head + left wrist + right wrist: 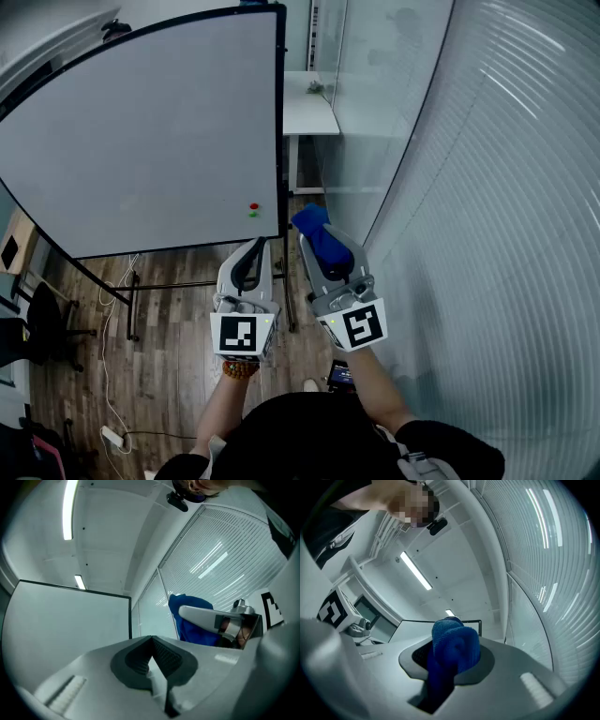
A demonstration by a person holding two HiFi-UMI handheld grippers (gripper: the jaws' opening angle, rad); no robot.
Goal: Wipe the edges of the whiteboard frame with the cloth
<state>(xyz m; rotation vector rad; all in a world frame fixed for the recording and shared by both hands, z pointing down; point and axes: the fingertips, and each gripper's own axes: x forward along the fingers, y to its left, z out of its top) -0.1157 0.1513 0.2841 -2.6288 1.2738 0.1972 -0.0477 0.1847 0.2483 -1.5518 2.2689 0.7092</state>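
Fingers [488, 661] of my right gripper [323, 248] are clenched on the blue cloth [317, 228], which fills the space between the dark pads. I see the cloth bunched into a thick roll; its long axis runs along the jaws, and its rounded end sticks out past the fingertips, pointing away from me toward the board. On the left gripper [247, 269] the fingers [139, 660] are pressed together at the tips and they grasp nothing.

From the head view, both grippers are side by side, close to each other, the left one under the lower edge of the whiteboard [141, 141]. The cloth is just beside the lower right corner of the black frame [280, 122], on its right side; I cannot tell if it touches the frame. The right edge of the frame runs upright, from that corner to the top of the board. A red magnet [253, 205] and a green magnet [253, 214] sit on the white surface near the same corner. The board stands on a wooden floor [178, 309], and a glass wall with blinds [487, 187] is at my right
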